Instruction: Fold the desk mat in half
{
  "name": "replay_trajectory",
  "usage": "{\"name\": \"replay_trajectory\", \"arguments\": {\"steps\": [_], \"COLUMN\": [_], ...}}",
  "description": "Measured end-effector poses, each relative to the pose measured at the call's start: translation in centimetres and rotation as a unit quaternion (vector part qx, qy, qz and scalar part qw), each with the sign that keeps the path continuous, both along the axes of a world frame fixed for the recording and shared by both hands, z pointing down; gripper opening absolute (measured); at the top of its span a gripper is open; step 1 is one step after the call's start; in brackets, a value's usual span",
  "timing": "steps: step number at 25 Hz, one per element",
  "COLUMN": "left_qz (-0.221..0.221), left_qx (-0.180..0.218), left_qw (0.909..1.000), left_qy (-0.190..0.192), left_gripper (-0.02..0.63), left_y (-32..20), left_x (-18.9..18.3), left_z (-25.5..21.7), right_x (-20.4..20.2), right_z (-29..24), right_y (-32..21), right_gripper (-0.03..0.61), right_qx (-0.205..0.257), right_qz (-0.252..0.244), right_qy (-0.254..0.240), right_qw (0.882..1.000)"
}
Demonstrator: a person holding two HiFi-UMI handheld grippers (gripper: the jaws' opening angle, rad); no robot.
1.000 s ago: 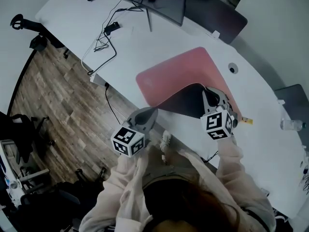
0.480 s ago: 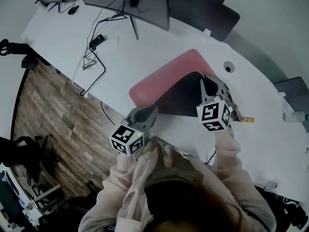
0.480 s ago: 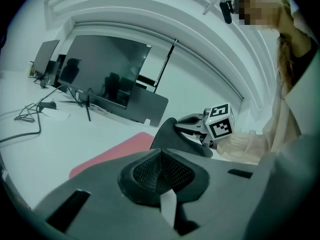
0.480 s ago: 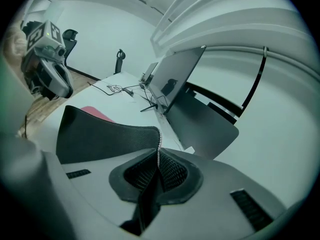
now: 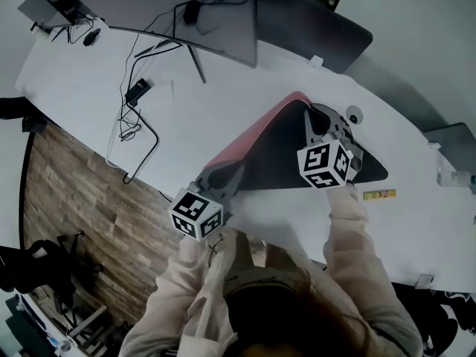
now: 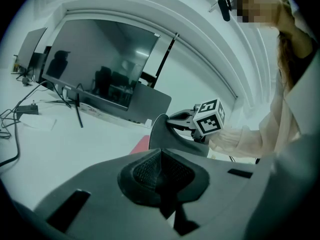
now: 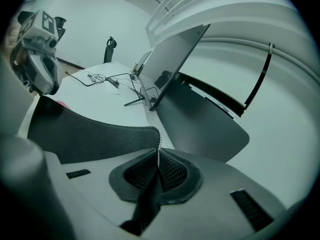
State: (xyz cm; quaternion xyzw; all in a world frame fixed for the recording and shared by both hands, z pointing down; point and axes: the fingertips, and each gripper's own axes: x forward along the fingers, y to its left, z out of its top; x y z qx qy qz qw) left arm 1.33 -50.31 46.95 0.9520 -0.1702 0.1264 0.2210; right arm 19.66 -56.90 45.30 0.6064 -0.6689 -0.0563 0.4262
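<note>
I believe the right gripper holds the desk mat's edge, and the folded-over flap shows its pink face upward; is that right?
Not quite: the right gripper does hold the desk mat's edge, but the head view shows the flap's dark underside facing upward.

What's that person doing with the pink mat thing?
A person holds tongs in each hand and is folding a mat on a white desk. The right tongs are shut on one edge of the mat and hold it raised and curled over, so its dark underside shows. The left tongs are shut on the near corner. The fold is only partway: a strip of pink top shows, and the raised half is not flat yet.
</note>
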Motion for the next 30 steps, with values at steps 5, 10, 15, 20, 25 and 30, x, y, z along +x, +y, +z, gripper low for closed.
{"name": "replay_trajectory", "arguments": {"steps": [5,10,15,20,25,30], "left_qz": [0.012,0.02,0.022,0.022,0.015,0.001], "left_qx": [-0.006,-0.004,-0.005,-0.004,0.008,0.026], "left_qw": [0.9999,0.9998,0.9998,0.9997,0.9998,0.9996], "left_qy": [0.001,0.0,0.001,-0.003,-0.005,-0.01], "left_gripper": [0.026,0.026,0.026,0.026,0.027,0.027], "left_y": [-2.7,-4.3,-4.3,-3.8,-3.3,-3.0], "left_x": [0.7,1.1,0.9,0.3,-0.1,-1.0], "left_z": [0.8,1.1,1.1,1.2,0.4,-0.5], "right_x": [0.3,0.2,0.5,1.0,1.5,1.5], "right_z": [3.2,7.2,8.3,5.9,3.0,0.5], "right_y": [-3.9,-6.8,-7.8,-6.4,-2.7,1.5], "right_gripper": [0.032,0.034,0.093,0.19,0.201,0.201], "right_qx": [-0.035,-0.075,-0.071,-0.049,-0.029,-0.011], "right_qz": [-0.003,-0.004,0.009,0.026,0.052,0.067], "right_qy": [0.011,0.009,0.043,0.034,-0.004,-0.06], "right_qw": [0.999,0.997,0.996,0.998,0.998,0.996]}}
